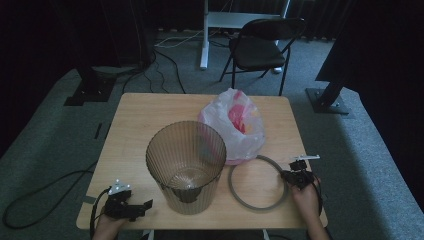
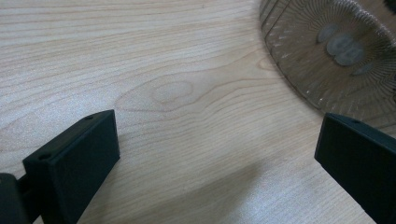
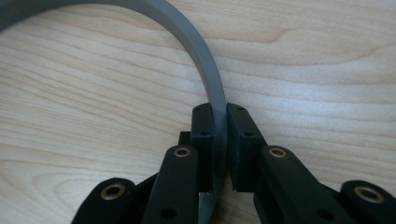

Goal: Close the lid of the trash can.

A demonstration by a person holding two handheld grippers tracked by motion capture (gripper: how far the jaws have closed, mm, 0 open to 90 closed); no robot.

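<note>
A thin grey ring lies flat on the wooden table, right of a ribbed, translucent brown bin that stands upright. My right gripper is at the ring's right side. In the right gripper view its jaws are shut on the ring's band, a pad on either face. My left gripper rests low at the table's front left corner, pointing toward the bin. The left gripper view has its jaws wide open over bare wood, the bin's base just beyond.
A white plastic bag with pink contents sits behind the bin, touching the ring's far edge. Past the table's far edge stand a black folding chair and dark stand bases on the carpet. A cable trails on the floor at left.
</note>
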